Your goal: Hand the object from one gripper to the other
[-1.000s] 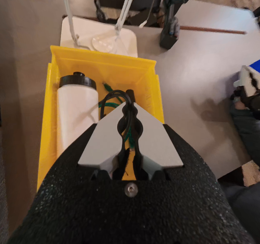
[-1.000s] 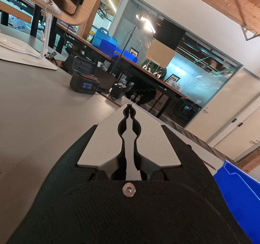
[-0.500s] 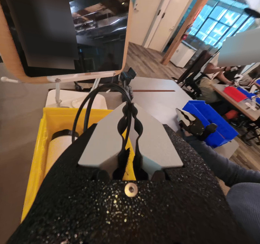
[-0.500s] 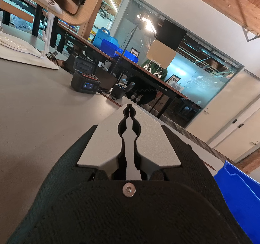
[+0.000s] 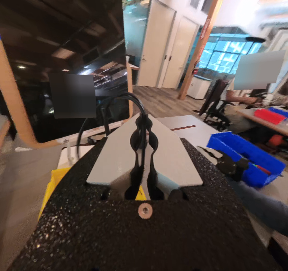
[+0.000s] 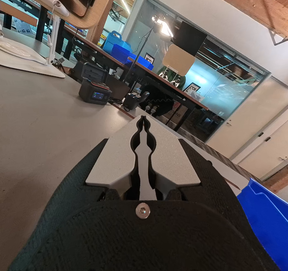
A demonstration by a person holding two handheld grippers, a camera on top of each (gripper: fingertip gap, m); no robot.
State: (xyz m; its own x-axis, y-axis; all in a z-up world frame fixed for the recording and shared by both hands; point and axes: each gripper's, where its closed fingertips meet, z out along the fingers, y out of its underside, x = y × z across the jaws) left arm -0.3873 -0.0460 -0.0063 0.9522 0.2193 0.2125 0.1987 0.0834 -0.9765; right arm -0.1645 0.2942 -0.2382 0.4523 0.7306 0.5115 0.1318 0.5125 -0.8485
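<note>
- Left claw (image 5: 144, 116): jaws drawn almost together, pinching a coiled black cable (image 5: 124, 98) at the tips. Loops arch up and out past the tips to the left; one strand hangs down the left side toward the tabletop (image 5: 183, 123).
- Left claw is raised above the near-left yellow bin (image 5: 54, 179); only a corner of that bin shows under the claw body.
- Right claw (image 6: 143, 118): tips nearly touching, nothing between them. Seen from the left wrist view it sits low at the right (image 5: 207, 151), in front of a blue bin (image 5: 249, 148), well apart from the cable.
- From the right wrist view the cable is not visible at all; the claw points across the tabletop (image 6: 39, 123) toward a small black device with a lit screen (image 6: 95, 92) at the far edge.
- Judgement: the cable is lifted, the hand-over itself is not yet begun.
- Risk 1: the right claw must open before it meets the cable; arriving with its tips together, it would push the loops aside instead of taking them.
- Risk 2: the coil is loose. A grip on a single strand could let the rest unwind and drop when the left claw releases.
- Risk 3: the hanging strand may snag on the stand or bin rim at the left if the cable is swung right quickly.
- Risk 4: the left claw letting go before the right has closed would drop the cable.
</note>
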